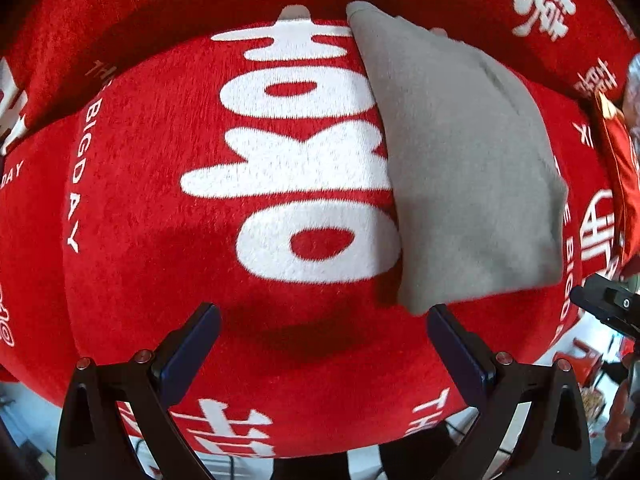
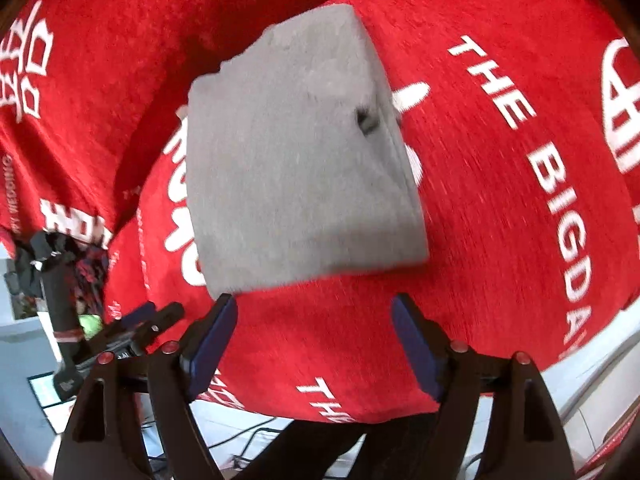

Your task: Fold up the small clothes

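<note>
A grey garment (image 1: 468, 160), folded into a rectangle, lies flat on a red cloth-covered surface (image 1: 160, 240) printed with white letters. In the right wrist view the garment (image 2: 296, 168) shows a small dark mark near its right edge. My left gripper (image 1: 324, 320) is open and empty, hovering just in front of the garment's near left corner. My right gripper (image 2: 314, 312) is open and empty, just short of the garment's near edge. The left gripper also shows at the lower left of the right wrist view (image 2: 136, 328).
The red cloth's front edge (image 2: 360, 416) drops off just below the grippers, with white floor and cables beneath. A red bag (image 1: 620, 184) sits at the right edge. The other gripper's black body (image 1: 608, 304) pokes in at the right.
</note>
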The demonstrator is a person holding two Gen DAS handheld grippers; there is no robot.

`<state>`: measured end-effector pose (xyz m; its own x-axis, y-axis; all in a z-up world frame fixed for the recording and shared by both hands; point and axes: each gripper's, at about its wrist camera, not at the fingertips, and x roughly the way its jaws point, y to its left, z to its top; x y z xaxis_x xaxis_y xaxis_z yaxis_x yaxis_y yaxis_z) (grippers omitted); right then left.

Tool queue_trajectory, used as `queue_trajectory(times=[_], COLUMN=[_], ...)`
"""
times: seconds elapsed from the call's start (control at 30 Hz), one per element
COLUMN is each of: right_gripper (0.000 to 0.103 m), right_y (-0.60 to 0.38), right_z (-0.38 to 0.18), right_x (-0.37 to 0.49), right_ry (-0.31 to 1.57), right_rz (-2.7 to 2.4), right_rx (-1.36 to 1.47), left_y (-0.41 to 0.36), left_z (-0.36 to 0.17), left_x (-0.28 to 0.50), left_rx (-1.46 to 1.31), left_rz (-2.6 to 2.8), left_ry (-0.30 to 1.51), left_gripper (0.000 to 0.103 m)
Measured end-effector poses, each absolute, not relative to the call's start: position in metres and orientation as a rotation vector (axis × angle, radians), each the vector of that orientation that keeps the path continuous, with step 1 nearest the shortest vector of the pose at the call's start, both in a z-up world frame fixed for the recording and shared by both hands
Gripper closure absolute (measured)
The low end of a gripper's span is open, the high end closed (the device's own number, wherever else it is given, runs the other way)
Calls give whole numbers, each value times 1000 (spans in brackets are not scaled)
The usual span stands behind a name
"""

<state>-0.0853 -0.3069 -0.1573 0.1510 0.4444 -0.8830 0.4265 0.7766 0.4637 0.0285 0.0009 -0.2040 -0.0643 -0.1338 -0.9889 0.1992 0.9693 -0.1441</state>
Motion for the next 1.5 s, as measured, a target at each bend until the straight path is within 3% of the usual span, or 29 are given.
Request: queue_trajectory(times=[0.67, 1.1, 1.5], right_gripper=[19, 19, 19], right_y=[-378, -407, -419], right_z=[-176, -197, -243], right_x=[-18, 23, 38], right_ry=[1497, 1490, 1489], right_rz=[75, 75, 287], right_rx=[707, 727, 924], left_y=[-60, -52, -78], left_z=[-216, -235, -276], left_x=[86, 135, 153], left_rx=[42, -189, -352], left_rz=[-198, -240, -430], left_ry=[1604, 1625, 1699], left_gripper=[0, 0, 0])
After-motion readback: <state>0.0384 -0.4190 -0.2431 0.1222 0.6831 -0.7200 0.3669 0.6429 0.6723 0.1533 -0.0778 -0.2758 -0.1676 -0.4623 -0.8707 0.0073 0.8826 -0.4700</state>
